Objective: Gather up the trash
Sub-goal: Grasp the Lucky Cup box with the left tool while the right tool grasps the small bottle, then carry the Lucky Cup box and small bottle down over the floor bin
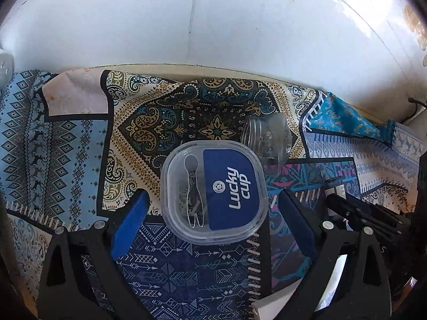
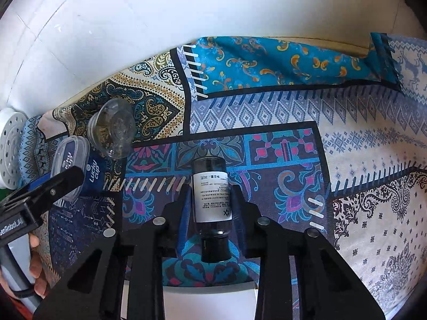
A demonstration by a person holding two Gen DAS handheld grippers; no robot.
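Observation:
A clear square "Lucky cup" container with a blue label and a plastic spoon under its lid stands on the patterned cloth. My left gripper is open, its blue pads on either side of the container, apart from it. A clear plastic jar lies on its side just behind it. My right gripper is shut on a small dark bottle with a white label and black cap. In the right wrist view the container and jar sit at far left, by the left gripper's finger.
A patchwork cloth covers the table, against a white wall. A white perforated round object stands at the far left. A white sheet lies at the near edge. The right gripper's black frame shows in the left view.

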